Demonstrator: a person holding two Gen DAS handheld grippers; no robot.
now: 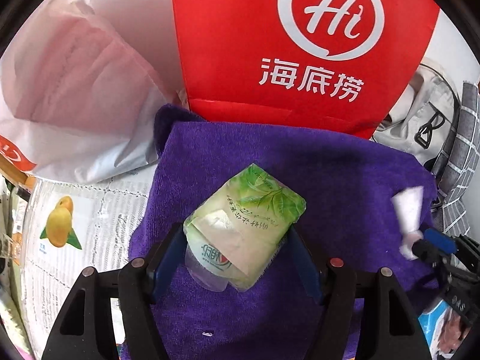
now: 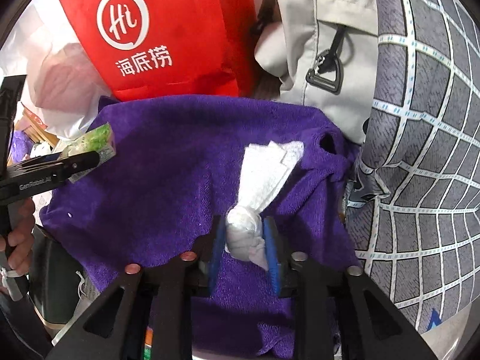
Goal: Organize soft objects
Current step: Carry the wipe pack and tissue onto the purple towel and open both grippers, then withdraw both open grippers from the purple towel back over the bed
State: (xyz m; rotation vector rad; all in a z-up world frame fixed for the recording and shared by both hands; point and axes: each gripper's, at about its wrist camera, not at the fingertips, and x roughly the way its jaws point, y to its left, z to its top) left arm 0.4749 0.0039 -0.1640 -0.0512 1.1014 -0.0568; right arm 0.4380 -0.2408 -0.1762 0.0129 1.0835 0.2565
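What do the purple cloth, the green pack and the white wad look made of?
Purple towel: looped terry or microfibre, matte, fuzzy pile. Tissue pack in the left gripper: glossy thin plastic film, with paper tissue showing at the opening. White tissue in the right gripper: soft embossed paper, twisted and crumpled.

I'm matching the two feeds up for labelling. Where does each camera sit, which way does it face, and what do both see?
Left wrist: on the left gripper, looking along its fingers at the green tissue pack they clamp; right gripper at the edge.
Right wrist: on the right gripper, facing the white tissue it pinches; left gripper and a hand show.
Shared: purple towel, red bag, grey backpack.
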